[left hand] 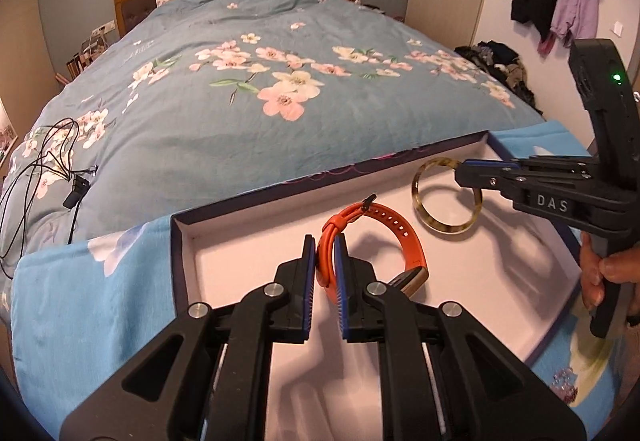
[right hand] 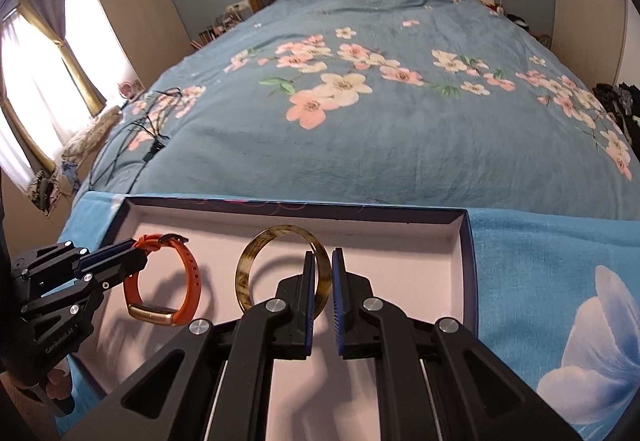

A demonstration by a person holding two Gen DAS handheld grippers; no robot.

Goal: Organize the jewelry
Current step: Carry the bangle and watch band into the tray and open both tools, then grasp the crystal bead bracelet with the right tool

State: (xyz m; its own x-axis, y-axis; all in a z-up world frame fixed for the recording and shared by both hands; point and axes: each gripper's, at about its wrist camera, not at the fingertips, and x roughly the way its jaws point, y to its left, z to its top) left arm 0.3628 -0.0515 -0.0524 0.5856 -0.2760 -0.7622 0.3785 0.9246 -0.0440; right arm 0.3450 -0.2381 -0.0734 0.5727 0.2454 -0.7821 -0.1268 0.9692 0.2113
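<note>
The left gripper (left hand: 324,253), jaws narrowly apart, pinches the orange watch (left hand: 372,241) by its strap; the loop stands on edge in the tray (left hand: 240,269), face down. The right gripper (right hand: 320,273) clasps the amber bangle (right hand: 256,269), tilted upright beside it.

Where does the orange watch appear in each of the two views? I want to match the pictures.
Left wrist view: the orange watch is at lower centre, its strap between the left gripper's fingers.
Right wrist view: it is at lower left.
Shared landmark: the yellowish bangle in the same white tray.
</note>
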